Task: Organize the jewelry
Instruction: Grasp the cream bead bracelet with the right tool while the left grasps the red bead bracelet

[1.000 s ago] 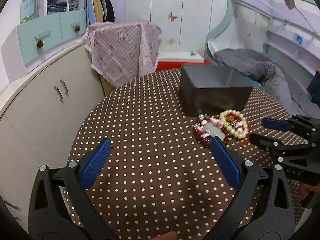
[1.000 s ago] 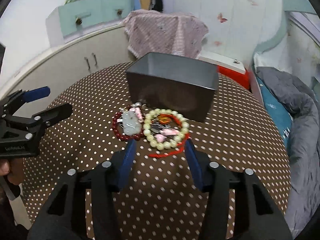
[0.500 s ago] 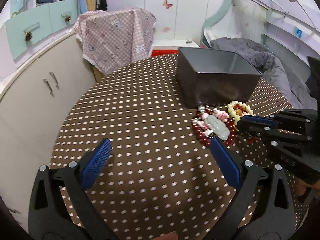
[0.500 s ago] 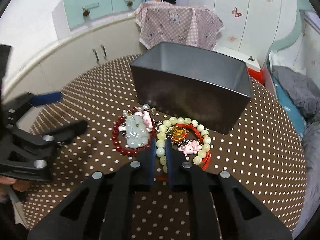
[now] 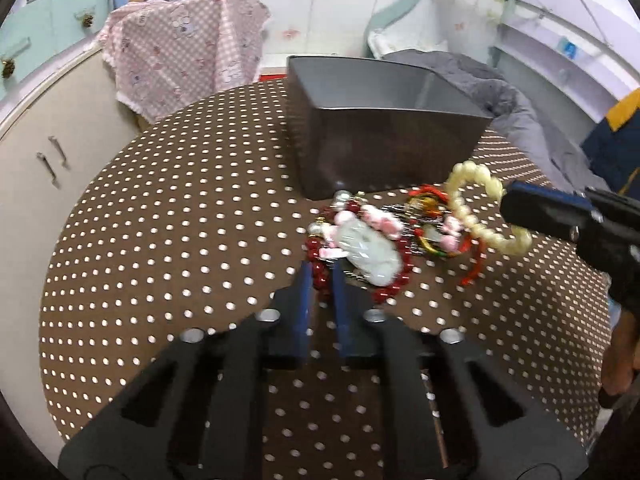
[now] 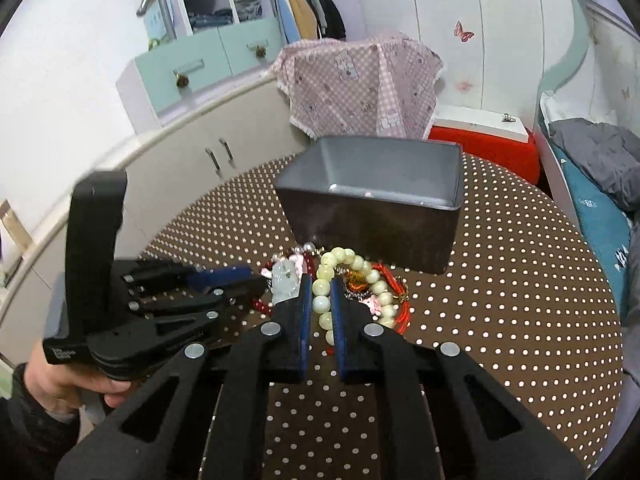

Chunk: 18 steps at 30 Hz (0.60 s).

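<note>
Left gripper [image 5: 321, 276] jaws are closing tight on the near edge of the red bead bracelet [image 5: 320, 276]; red beads are showing between the blue pads. Right gripper [image 6: 319, 288] jaws are clamping the cream bead bracelet [image 6: 322, 304], with one pale bead sitting in the narrow gap between the pads. In the left wrist view that cream bracelet is hanging lifted and twisted off the right gripper's tip at the right, its loop above the table.

The pale jade pendant [image 5: 370, 254] is lying inside the red bracelet's loop, just beyond the left gripper tips, with pink charms [image 5: 380, 218] touching its far side. A tangle of red cord [image 5: 476, 260] and small charms is lying between the pendant and the cream bracelet. The whole jewelry pile is sitting on the brown polka-dot tablecloth [image 5: 180, 220], just in front of the near wall of the grey metal box [image 5: 384, 136]; the box is standing upright and open-topped at the far middle of the table.

A hand [image 6: 60, 376] is gripping the left gripper's handle at near left in the right wrist view. A pink checked cloth [image 6: 360, 84] is draping over something beyond the table.
</note>
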Motion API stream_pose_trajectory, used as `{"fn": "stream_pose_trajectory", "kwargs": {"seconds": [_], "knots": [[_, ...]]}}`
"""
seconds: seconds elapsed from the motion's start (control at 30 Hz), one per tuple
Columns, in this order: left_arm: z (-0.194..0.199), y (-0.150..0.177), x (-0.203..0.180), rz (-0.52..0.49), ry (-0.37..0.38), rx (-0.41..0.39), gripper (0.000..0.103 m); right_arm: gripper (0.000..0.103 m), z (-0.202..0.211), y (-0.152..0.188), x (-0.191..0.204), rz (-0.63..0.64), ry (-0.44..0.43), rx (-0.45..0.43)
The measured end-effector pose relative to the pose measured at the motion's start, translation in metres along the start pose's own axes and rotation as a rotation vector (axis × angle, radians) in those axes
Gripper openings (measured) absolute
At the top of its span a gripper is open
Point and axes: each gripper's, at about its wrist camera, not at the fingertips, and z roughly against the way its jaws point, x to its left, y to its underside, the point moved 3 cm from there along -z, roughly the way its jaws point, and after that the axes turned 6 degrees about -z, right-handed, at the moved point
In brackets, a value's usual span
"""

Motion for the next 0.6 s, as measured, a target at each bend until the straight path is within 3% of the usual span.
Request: {"fn": "stream_pose_trajectory", "kwargs": {"seconds": [0.07, 0.23, 0.47, 0.53, 0.57, 0.6], "knots": [[0.006, 0.002, -0.001, -0.001, 0.011, -0.017, 0.002, 0.008, 0.006, -0.002, 0.0, -0.013, -0.009, -0.011], [0.019, 0.01, 0.001, 0.005, 0.039, -0.043, 0.002, 0.008, 0.019, -0.001, -0.002, -0.034, -0.016, -0.032], [0.012, 0.016, 0.005, 0.04, 0.022, -0.004, 0.004, 0.008, 0.026, 0.001, -0.004, -0.054, -0.017, -0.041], [0.009, 0.016, 0.004, 0.042, 0.012, 0.002, 0.024, 0.008, 0.029, 0.002, -0.007, -0.057, -0.013, -0.043], [0.009, 0.015, 0.004, 0.045, -0.005, -0.002, 0.068, 0.008, 0.029, 0.002, -0.008, -0.057, -0.009, -0.042], [0.011, 0.012, 0.004, 0.047, -0.036, -0.031, 0.088, 0.008, 0.03, 0.002, -0.009, -0.056, -0.009, -0.042]]}}
